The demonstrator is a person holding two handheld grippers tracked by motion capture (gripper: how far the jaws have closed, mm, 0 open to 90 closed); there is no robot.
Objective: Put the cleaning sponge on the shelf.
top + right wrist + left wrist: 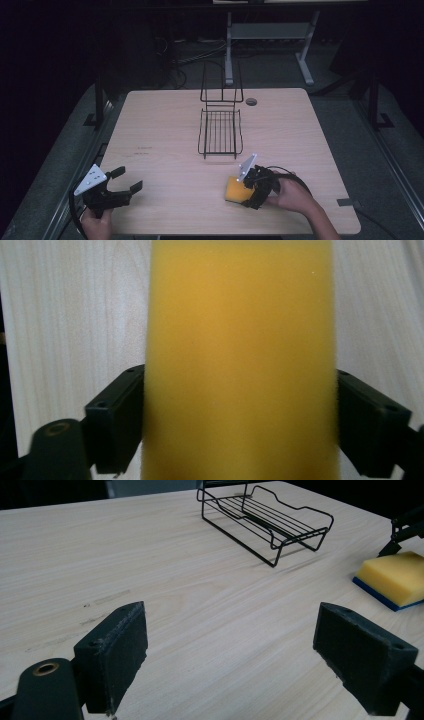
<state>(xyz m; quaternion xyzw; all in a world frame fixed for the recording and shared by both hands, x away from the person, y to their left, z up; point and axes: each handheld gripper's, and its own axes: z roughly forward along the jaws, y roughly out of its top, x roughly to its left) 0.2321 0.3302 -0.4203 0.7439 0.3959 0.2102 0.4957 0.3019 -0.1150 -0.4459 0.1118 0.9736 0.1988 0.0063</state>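
**Sponge clamped at near right of worktop**

The right gripper (pixel 248 189) has its jaws pressed against both long sides of the yellow sponge (pixel 236 190), clamped on it. The sponge lies flat on the worktop (pixel 165 125) toward the near right corner; a blue underside shows in the left gripper view. The left gripper (pixel 126 183) sits at the near left corner, jaws wide apart, holding nothing. A black wire rack (pixel 220 131) stands near the far edge, well apart from the sponge.

No readable text, label or number anywhere — only a faint, illegible dark mark on the table (pixel 145 150) toward its left edge.
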